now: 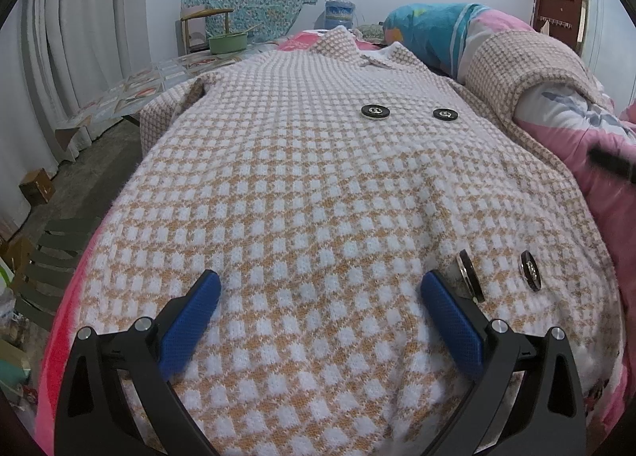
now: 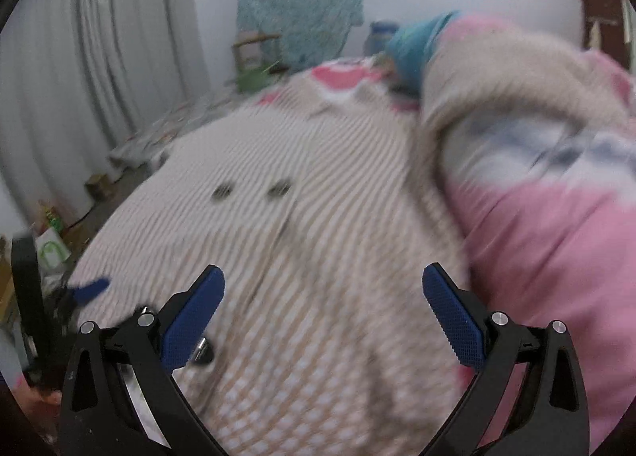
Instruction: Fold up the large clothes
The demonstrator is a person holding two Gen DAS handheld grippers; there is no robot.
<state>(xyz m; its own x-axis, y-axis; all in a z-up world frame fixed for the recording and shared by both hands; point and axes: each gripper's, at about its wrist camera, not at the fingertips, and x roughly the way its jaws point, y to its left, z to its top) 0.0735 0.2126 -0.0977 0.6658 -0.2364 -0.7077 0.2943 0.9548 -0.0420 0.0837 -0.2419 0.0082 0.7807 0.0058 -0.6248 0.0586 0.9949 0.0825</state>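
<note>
No legible text, label, brand, number or sign in either view. The black buttons (image 1: 375,111) on the checked coat (image 1: 302,193) carry metal centres too small to read; the right wrist view is blurred.

— What blocks the right of the frame?
— The rolled pink quilt (image 1: 576,146), with a coat sleeve (image 1: 512,58) over it.
— And centre?
— Flat coat (image 1: 298,185) — only buttons (image 1: 375,112) stick up.
</note>
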